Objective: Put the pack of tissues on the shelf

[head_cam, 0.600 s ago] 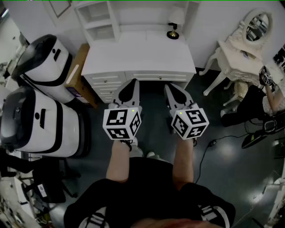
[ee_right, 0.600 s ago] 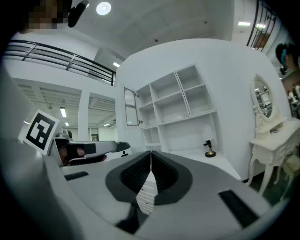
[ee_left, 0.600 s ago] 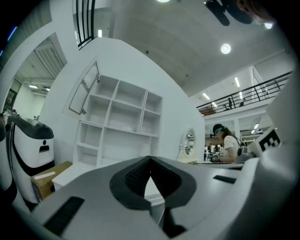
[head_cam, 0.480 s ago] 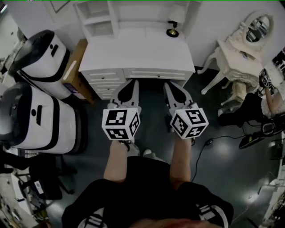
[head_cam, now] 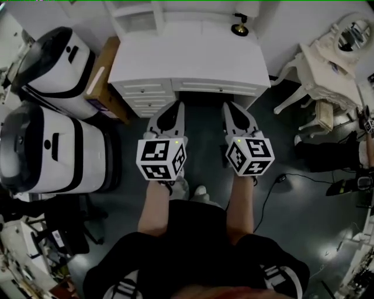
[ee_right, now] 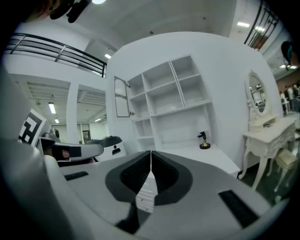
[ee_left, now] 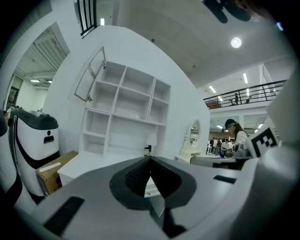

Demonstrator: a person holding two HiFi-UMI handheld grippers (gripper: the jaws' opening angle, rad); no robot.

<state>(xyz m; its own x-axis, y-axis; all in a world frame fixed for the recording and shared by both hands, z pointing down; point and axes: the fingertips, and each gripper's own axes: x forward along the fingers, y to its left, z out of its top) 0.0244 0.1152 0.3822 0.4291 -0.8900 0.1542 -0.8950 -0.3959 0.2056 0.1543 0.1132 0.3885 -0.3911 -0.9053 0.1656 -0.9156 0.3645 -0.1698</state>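
No pack of tissues shows in any view. A white desk point(head_cam: 193, 58) stands ahead with a white shelf unit point(head_cam: 146, 17) on its back left; the shelf's compartments point(ee_left: 124, 101) point(ee_right: 168, 93) look empty. My left gripper point(head_cam: 175, 106) and right gripper point(head_cam: 229, 107) are held side by side over the dark floor, pointing at the desk's drawers. Both are shut with nothing between the jaws, as the left gripper view point(ee_left: 150, 159) and the right gripper view point(ee_right: 151, 152) show. A small dark lamp point(head_cam: 239, 29) stands at the desk's back right.
Two big white-and-black machines point(head_cam: 52, 64) point(head_cam: 47, 152) stand at the left, with a cardboard box point(head_cam: 102, 82) against the desk's side. At the right is a cream vanity table point(head_cam: 327, 64). A cable point(head_cam: 274, 187) lies on the floor. A person point(ee_left: 234, 133) stands far off.
The head view has drifted, so the desk sits further right and slightly nearer. Both grippers stay shut and side by side, barely moved.
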